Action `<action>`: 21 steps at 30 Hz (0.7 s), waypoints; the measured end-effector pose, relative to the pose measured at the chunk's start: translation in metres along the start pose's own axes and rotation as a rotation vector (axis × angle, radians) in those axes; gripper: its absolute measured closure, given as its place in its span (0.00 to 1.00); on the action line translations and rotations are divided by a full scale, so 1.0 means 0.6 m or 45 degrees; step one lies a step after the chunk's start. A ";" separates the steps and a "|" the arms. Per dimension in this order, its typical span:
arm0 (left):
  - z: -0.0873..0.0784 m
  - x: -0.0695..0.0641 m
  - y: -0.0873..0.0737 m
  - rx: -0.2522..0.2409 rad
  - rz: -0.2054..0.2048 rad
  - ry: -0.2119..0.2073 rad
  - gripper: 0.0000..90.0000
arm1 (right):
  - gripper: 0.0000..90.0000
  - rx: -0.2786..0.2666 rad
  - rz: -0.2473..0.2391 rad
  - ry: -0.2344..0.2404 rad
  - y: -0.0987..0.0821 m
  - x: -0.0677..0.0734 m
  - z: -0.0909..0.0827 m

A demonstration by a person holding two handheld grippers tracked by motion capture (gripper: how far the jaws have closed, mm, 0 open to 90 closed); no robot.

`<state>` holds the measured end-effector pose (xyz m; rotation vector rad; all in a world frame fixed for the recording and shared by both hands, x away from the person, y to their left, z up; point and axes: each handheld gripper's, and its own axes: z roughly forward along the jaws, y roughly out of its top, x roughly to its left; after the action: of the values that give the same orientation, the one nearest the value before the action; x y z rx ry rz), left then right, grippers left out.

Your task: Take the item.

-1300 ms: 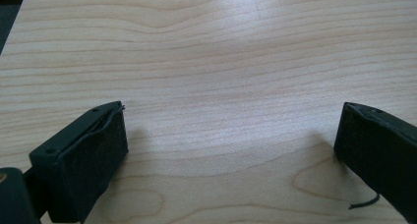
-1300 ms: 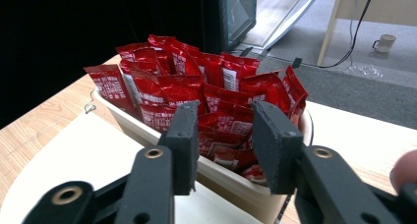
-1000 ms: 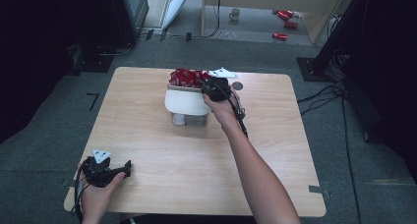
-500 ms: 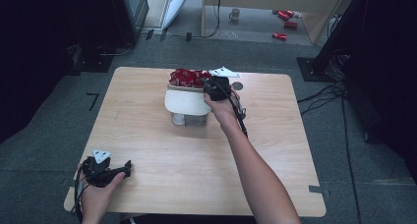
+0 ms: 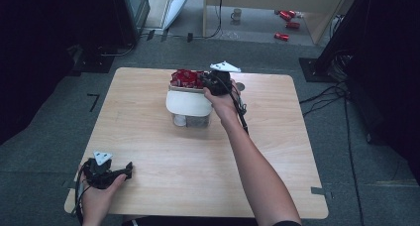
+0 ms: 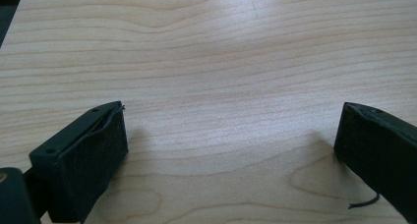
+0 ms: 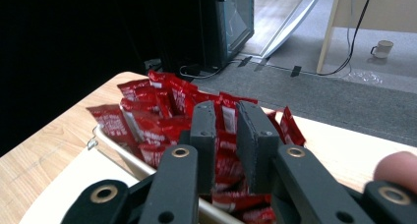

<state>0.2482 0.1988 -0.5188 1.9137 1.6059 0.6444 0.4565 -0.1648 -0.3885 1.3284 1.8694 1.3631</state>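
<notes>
High view, left to right: the left gripper [image 5: 130, 169] lies idle on the near left corner of the pale wooden table [image 5: 277, 151], jaws spread wide over bare wood. Farther right, the right gripper [image 5: 207, 81] hovers over the heap of red sauce packets [image 5: 184, 78] in the clear plastic box with a white lid [image 5: 188, 105] at the far middle; its jaws, just reopened, stand narrowly parted, gripping nothing, apparently poised to pick one.

Light fell from above onto the bench [image 5: 148, 151], which looked bright and evenly lit, while the room's left and right edges sank into near black. Soft shadows lay beside the left gripper's fingers [image 6: 83, 160]. The right gripper's near parts [image 7: 231, 150] were slightly blurred.
</notes>
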 end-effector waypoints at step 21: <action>0.000 -0.001 0.000 0.000 0.006 -0.006 0.00 | 0.69 0.034 -0.072 0.092 -0.006 -0.021 0.030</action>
<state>0.2479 0.1984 -0.5188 1.9179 1.5994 0.6416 0.4746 -0.1683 -0.4007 1.2446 1.9636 1.3787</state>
